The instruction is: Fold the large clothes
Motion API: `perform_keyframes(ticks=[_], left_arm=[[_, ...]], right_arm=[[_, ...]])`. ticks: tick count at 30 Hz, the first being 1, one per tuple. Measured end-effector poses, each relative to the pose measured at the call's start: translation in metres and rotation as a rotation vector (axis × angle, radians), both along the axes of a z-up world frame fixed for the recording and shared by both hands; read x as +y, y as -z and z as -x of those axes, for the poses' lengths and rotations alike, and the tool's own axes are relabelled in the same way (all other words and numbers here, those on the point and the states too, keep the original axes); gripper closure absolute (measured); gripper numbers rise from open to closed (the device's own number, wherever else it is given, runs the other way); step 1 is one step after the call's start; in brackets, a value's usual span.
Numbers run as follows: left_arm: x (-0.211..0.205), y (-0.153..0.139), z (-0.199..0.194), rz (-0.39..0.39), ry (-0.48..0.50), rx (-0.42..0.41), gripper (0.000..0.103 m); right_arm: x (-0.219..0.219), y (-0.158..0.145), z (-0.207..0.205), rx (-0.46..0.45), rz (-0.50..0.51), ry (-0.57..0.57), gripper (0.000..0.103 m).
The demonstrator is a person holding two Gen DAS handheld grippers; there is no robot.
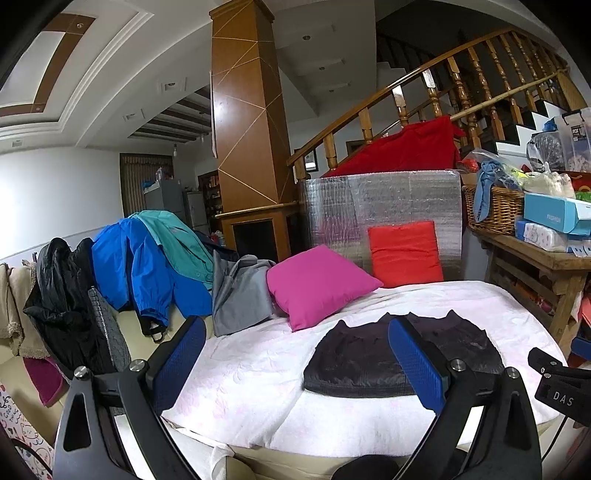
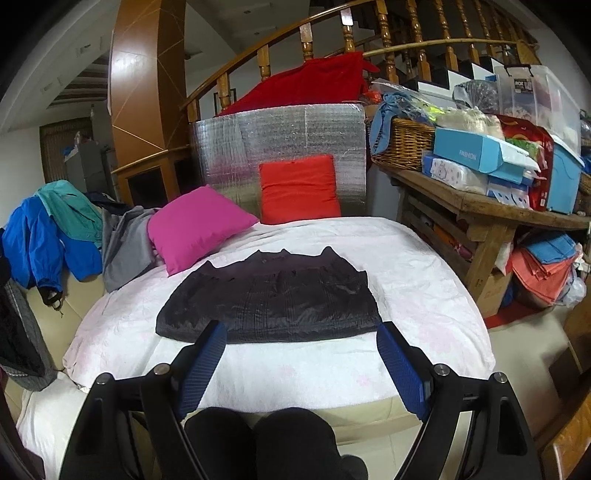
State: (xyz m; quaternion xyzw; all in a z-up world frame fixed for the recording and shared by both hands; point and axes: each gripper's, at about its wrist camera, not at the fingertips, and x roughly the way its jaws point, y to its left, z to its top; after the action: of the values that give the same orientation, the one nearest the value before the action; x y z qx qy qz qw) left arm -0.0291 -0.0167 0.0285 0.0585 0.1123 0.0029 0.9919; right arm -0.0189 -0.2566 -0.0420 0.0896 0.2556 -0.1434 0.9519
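Bed (image 2: 424, 280) under a white cover, below a wooden stair rail (image 2: 280, 33). A dark jacket (image 2: 269, 299), folded flat, lies mid-bed, just in front of the pink cushion (image 2: 195, 229) and red cushion (image 2: 299, 188). Left tool (image 1: 297, 332) and right tool (image 2: 301, 334) hang above the jacket's near edge, jaws wide apart, gripping nothing. Other jackets (image 1: 144, 266) are heaped left of the pink cushion; a cluttered table (image 2: 480, 206) stands right of the bed.

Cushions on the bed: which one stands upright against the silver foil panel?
The orange-red cushion stands against the silver foil panel. The magenta cushion lies tilted, nearer the grey garment.
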Motion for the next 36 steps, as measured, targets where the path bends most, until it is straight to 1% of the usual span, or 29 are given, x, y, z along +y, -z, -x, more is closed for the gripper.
perform_keyframes(ticks=[6, 9, 13, 23, 36], left_arm=[[0.000, 0.001, 0.001, 0.018, 0.007, -0.002, 0.004], [-0.002, 0.003, 0.001, 0.014, 0.017, 0.007, 0.004], [-0.002, 0.003, 0.004, 0.011, 0.026, -0.001, 0.004], [-0.002, 0.005, 0.002, 0.037, 0.052, 0.013, 0.004], [0.001, 0.004, 0.004, 0.054, 0.057, 0.014, 0.004]], right_arm=[[0.002, -0.003, 0.004, -0.007, 0.024, 0.001, 0.017], [0.002, -0.003, 0.006, -0.012, 0.018, 0.004, 0.017], [0.002, -0.005, 0.009, -0.018, 0.025, 0.006, 0.017], [0.002, -0.007, 0.014, -0.020, 0.045, 0.015, 0.017], [0.009, -0.011, 0.018, -0.030, 0.060, 0.005, 0.017]])
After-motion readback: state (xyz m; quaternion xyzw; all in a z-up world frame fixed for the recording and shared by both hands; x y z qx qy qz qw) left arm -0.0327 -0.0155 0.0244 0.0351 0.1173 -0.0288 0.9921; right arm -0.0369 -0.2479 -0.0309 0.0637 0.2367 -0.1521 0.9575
